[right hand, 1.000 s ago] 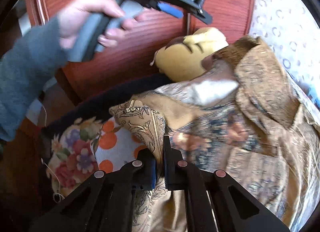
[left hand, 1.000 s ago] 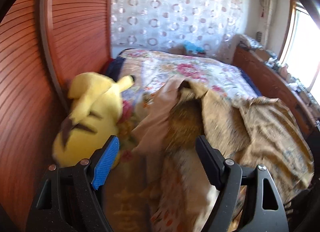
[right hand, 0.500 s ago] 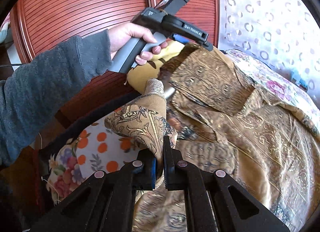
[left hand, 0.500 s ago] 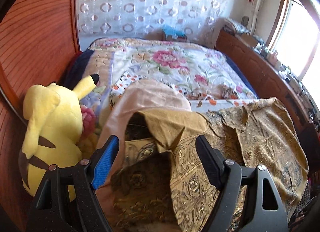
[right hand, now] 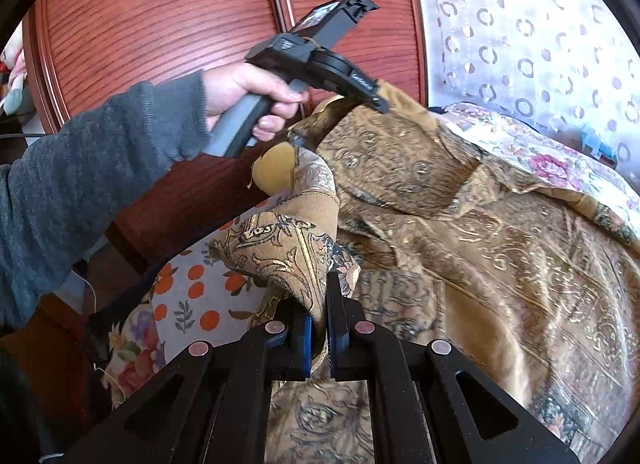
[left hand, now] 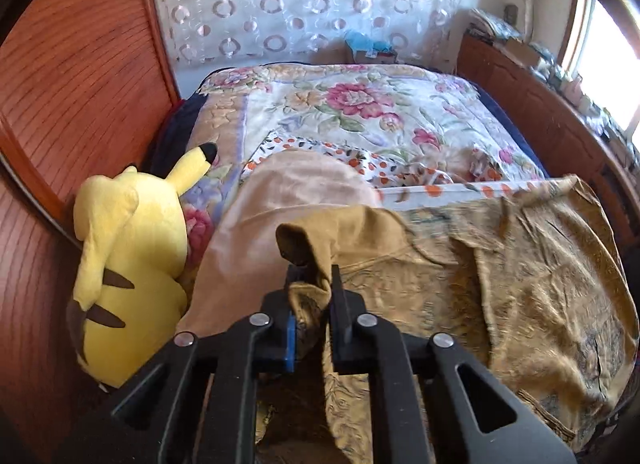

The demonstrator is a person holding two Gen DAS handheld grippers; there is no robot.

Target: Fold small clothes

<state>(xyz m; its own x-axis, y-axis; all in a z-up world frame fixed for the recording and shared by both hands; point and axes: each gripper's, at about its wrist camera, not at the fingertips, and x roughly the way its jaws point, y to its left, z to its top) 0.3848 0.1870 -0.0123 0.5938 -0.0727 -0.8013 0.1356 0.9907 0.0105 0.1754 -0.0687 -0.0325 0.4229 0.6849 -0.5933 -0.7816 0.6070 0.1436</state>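
Fingers of the left gripper (left hand: pixel 311 296) are pressed nearly together on a bunched fold of the brown patterned garment (left hand: pixel 520 284), the cloth rising between them and curling over their tips. Ahead and to the right of those fingers the garment spreads across the near part of the bed (left hand: pixel 360 104), with its pale lining (left hand: pixel 280 216) turned up just beyond the pinch. A yellow plush toy (left hand: pixel 128 264) sits to the left, touching the lining and leaning at the wooden headboard (left hand: pixel 80 84).

The right gripper (right hand: pixel 318 328) likewise has its fingers clamped on a raised edge of the garment, which drapes over their left side. From this view the left hand (right hand: pixel 248 92) holds its tool above the far raised corner of the fabric.
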